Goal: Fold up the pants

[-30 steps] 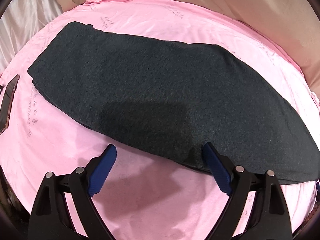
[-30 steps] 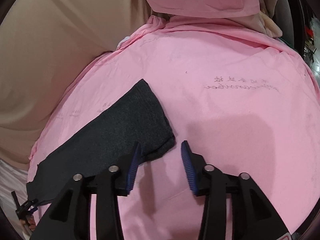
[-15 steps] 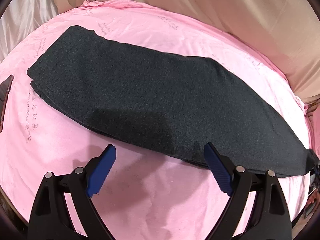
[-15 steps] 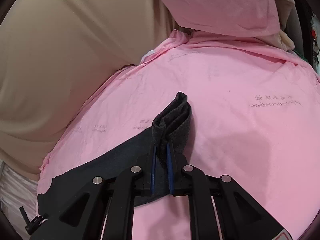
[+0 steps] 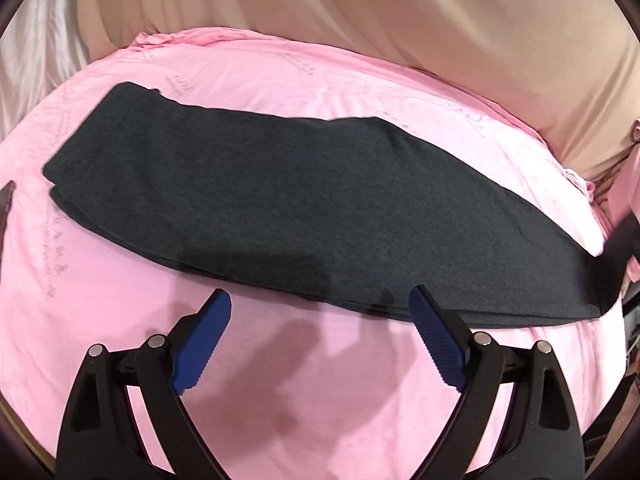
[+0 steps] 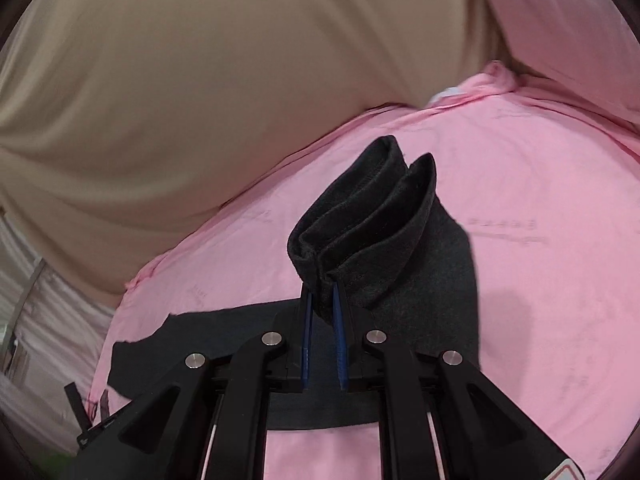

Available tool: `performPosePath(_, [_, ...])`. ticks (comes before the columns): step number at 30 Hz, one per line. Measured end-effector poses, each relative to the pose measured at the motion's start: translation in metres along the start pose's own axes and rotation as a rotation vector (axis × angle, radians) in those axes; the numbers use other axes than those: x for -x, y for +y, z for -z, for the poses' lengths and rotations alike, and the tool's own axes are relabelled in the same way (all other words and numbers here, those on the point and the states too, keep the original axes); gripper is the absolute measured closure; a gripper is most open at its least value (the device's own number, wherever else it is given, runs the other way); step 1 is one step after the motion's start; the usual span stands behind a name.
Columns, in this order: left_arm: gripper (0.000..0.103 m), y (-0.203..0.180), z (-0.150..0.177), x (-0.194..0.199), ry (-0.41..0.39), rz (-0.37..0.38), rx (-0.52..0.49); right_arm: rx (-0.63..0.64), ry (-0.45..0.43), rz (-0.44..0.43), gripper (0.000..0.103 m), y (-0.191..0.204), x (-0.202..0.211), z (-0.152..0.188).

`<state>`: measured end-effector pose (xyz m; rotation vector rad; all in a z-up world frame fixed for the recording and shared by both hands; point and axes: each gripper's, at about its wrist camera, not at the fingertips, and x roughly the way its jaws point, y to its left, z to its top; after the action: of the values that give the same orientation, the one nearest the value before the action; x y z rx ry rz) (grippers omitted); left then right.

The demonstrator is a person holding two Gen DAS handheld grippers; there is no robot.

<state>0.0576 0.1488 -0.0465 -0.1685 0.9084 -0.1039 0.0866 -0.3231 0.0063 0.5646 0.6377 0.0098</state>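
1. Compared with a second ago, the left gripper (image 5: 320,312), black-framed with blue ribbed pads, keeps its fingers spread wide above the bare sheet just near of the garment, touching nothing; the garment now sits farther off in its view.
2. The dark charcoal knit pants (image 5: 304,216) lie folded lengthwise in a long band across the sheet, the waist end at far left and the leg end running off to the right, where it rises off the sheet.
3. The right gripper (image 6: 322,300), open beside the cuff a second ago, is now pressed together on the leg end of the pants (image 6: 372,220). The pinched cuffs stand up above the fingertips in a bunched double fold, lifted clear of the sheet, while the rest of the cloth trails back to the left and stays flat.
4. The surface is a pink cotton bed sheet (image 5: 304,392) with soft creases. A beige draped curtain (image 5: 360,8) hangs along the far side, and a silvery satin cloth (image 5: 36,52) shows at far left.
5. Faint grey printed lettering (image 5: 54,248) is scattered over the sheet; it is too small and blurred to read.
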Motion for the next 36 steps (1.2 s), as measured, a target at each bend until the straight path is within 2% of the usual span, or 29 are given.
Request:
performPosePath(5, [0.015,-0.002,0.008,0.001,-0.007,-0.003,-0.007,0.152,0.146,-0.124,0.093,0.096,-0.079,0.028])
performPosePath(9, [0.014,0.008,0.013,0.007,-0.022,-0.015,-0.011,0.237,0.265,-0.174,0.093,0.149,-0.135,0.061])
performPosePath(14, [0.013,0.024,0.019,0.008,-0.035,-0.034,0.002,0.296,0.341,-0.179,0.093,0.185,-0.174,0.096])
performPosePath(16, [0.013,0.03,0.02,0.007,-0.032,-0.031,0.015,0.315,0.358,-0.147,0.093,0.189,-0.187,0.106])
performPosePath(20, [0.013,0.037,0.021,0.003,-0.03,-0.026,0.028,0.31,0.399,-0.129,0.092,0.177,-0.193,0.123])
performPosePath(23, [0.013,0.036,0.021,0.0,-0.022,-0.018,0.031,0.305,0.401,-0.145,0.09,0.172,-0.191,0.127])
performPosePath(25, [0.013,0.034,0.02,-0.001,-0.02,-0.014,0.024,0.28,0.389,-0.159,0.08,0.168,-0.177,0.123])
performPosePath(26, [0.013,0.033,0.021,0.0,-0.021,-0.012,0.021,0.278,0.368,-0.16,0.078,0.164,-0.165,0.121])
performPosePath(27, [0.013,0.031,0.021,0.001,-0.023,-0.009,0.018,0.28,0.332,-0.149,0.071,0.158,-0.149,0.118])
performPosePath(28, [0.012,0.03,0.021,0.004,-0.03,-0.004,0.012,0.274,0.271,-0.117,0.063,0.144,-0.124,0.112])
performPosePath(29, [0.011,0.028,0.021,0.006,-0.035,-0.002,0.009,0.264,0.225,-0.082,0.059,0.132,-0.106,0.108])
performPosePath(30, [0.009,0.028,0.021,0.008,-0.038,-0.003,0.009,0.245,0.169,-0.023,0.057,0.109,-0.082,0.103])
performPosePath(32, [0.009,0.025,0.019,0.009,-0.043,-0.005,0.013,0.213,0.118,0.111,0.056,0.069,-0.047,0.1])
performPosePath(34, [0.009,0.019,0.016,0.006,-0.034,-0.001,0.021,0.213,0.107,0.225,0.054,0.039,-0.026,0.104])
performPosePath(36, [0.009,0.011,0.013,0.002,-0.024,0.012,0.026,0.173,0.134,0.244,0.054,0.017,-0.019,0.109])
